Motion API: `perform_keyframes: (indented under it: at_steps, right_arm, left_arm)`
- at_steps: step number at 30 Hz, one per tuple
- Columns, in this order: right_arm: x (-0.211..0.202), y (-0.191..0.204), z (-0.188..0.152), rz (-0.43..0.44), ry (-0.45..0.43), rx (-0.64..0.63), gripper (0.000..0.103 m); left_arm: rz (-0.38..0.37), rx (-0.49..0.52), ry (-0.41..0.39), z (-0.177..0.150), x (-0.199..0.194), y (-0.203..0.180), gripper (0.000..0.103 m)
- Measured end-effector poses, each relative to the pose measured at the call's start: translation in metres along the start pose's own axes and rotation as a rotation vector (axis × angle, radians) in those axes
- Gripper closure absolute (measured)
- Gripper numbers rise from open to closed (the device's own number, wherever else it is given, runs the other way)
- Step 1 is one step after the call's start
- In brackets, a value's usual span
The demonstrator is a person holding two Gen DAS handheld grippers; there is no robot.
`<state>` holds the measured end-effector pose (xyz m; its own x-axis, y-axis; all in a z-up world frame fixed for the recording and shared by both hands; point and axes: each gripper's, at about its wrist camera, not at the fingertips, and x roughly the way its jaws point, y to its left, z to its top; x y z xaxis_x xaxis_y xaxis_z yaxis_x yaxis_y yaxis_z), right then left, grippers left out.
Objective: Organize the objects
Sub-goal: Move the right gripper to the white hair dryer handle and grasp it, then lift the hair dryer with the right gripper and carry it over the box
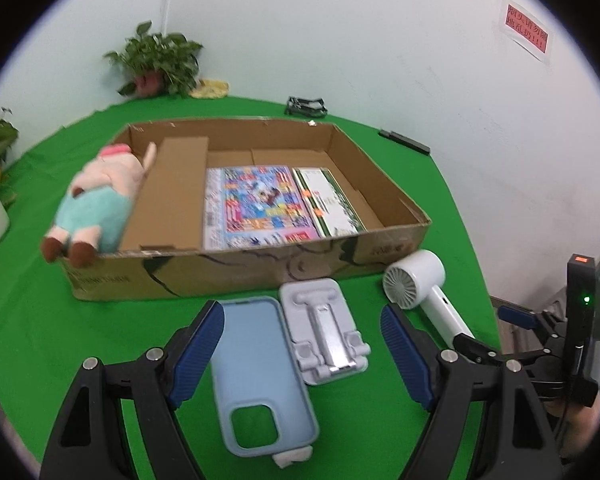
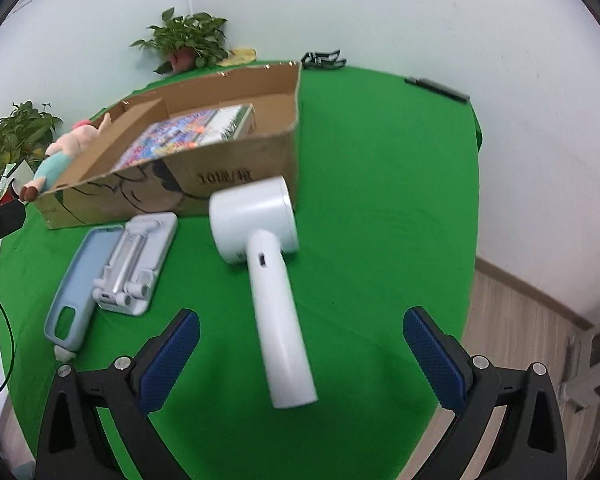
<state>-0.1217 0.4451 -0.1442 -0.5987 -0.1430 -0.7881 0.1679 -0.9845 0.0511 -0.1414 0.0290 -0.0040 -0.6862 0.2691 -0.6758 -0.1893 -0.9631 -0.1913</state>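
Grippers, left (image 1: pixel 302 354) and right (image 2: pixel 300 360), both agape over phone case (image 1: pixel 260 376) and hair dryer (image 2: pixel 268 264) near table's (image 2: pixel 380 200) front edge.

White hair dryer (image 2: pixel 268 264) flat beside box (image 2: pixel 180 184)

Left wrist view: low over the tabletop (image 1: pixel 28 320), facing the box (image 1: pixel 260 272) head-on, close above the phone case (image 1: pixel 256 376). Right wrist view: further right, angled leftward, near the hair dryer (image 2: pixel 272 280). Shared: box, case, stand (image 2: pixel 136 256), dryer.
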Motion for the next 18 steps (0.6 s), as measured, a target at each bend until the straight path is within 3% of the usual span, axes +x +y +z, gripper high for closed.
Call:
perform_keyframes:
  at_steps: [3,5,7,9,12,15,18]
  right_arm:
    - [0.003,0.003,-0.007,0.051,0.015,-0.023,0.006]
    - [0.005,0.011,-0.011,0.048,0.021,-0.063,0.016]
    - [0.01,0.014,-0.014,0.057,0.041,-0.069,0.04]
    - [0.014,0.015,-0.015,0.074,0.068,-0.077,0.055]
    - [0.015,0.017,-0.018,0.059,0.08,-0.08,0.062]
    - [0.014,0.022,-0.022,0.044,0.086,-0.089,0.08]
    - [0.011,0.031,-0.026,0.043,0.098,-0.081,0.08]
  left_arm:
    - [-0.044,-0.016,0.043,-0.004,0.011,-0.003,0.023]
    - [-0.058,-0.017,0.066,-0.005,0.016,-0.006,0.023]
    - [-0.063,-0.017,0.081,-0.007,0.02,-0.007,0.023]
    - [-0.07,-0.021,0.093,-0.007,0.023,-0.007,0.023]
    - [-0.082,-0.02,0.096,-0.006,0.024,-0.009,0.023]
    - [-0.098,-0.015,0.103,-0.005,0.026,-0.013,0.023]
    - [-0.13,-0.025,0.123,-0.005,0.031,-0.016,0.023]
